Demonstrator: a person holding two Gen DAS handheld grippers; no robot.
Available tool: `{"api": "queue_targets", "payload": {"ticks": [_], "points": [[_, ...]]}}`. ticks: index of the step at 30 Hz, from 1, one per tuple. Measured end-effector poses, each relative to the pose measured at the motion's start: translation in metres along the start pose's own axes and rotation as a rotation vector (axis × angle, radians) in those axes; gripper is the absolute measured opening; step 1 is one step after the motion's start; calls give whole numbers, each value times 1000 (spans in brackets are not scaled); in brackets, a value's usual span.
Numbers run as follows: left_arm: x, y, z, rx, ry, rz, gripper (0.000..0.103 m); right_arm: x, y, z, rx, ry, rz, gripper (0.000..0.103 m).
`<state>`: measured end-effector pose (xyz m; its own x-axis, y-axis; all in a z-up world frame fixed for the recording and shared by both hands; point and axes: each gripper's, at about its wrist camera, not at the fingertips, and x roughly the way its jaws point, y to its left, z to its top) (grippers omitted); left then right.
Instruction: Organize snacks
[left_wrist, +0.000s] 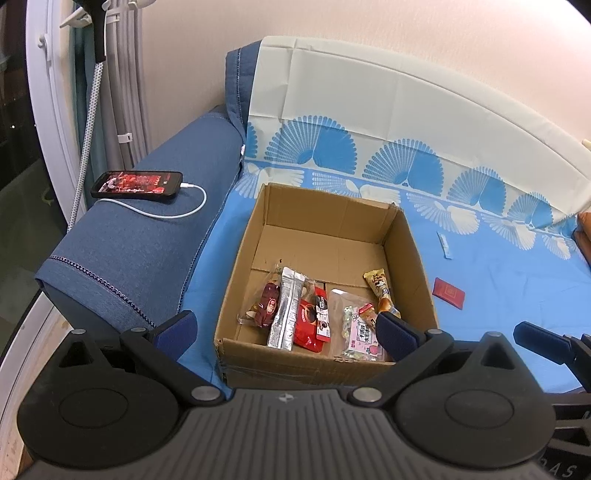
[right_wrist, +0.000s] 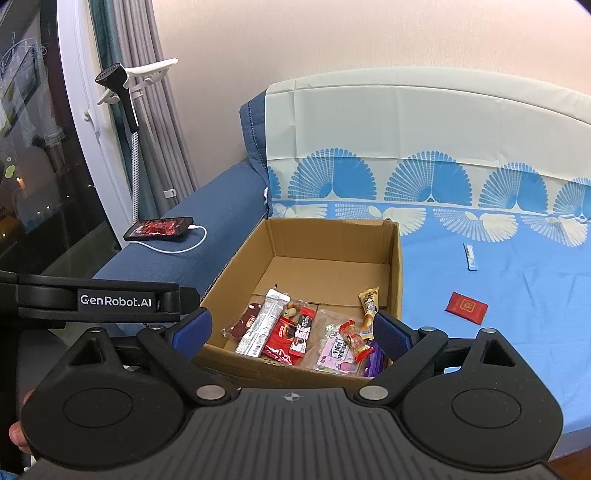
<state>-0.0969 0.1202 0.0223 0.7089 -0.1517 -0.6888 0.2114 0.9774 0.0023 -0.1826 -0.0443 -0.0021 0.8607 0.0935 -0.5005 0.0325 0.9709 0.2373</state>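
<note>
An open cardboard box (left_wrist: 413, 251) (right_wrist: 395, 266) stands on the blue sheet and holds several snack packets at its near side: a silver stick pack (left_wrist: 286, 310) (right_wrist: 260, 321), a red pack (left_wrist: 308, 325) (right_wrist: 284, 339), a clear candy bag (left_wrist: 358, 325) (right_wrist: 332, 350) and a yellow bar (left_wrist: 378, 286) (right_wrist: 369, 301). A red packet (left_wrist: 448, 292) (right_wrist: 466, 307) and a small white-blue sachet (left_wrist: 444, 245) (right_wrist: 470, 257) lie on the sheet right of the box. My left gripper (left_wrist: 286, 332) and right gripper (right_wrist: 291, 332) are open and empty, hovering over the box's near edge.
A phone (left_wrist: 137, 184) (right_wrist: 159, 229) on a white charging cable lies on the blue sofa armrest (left_wrist: 147, 251) left of the box. A garment steamer stand (right_wrist: 125, 92) and curtains stand by the window at the left. The patterned sheet (right_wrist: 498, 369) runs right.
</note>
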Motion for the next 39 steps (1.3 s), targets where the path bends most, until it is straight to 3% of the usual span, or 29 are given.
{"api": "queue_targets", "payload": {"ticks": [20,39], "points": [[8,4,1,-1,21,24,103,6,-3,-3,25,17,3,95],[25,-5,13,12,46,61,103,13,-33,-5,109,23,-1,95]]}}
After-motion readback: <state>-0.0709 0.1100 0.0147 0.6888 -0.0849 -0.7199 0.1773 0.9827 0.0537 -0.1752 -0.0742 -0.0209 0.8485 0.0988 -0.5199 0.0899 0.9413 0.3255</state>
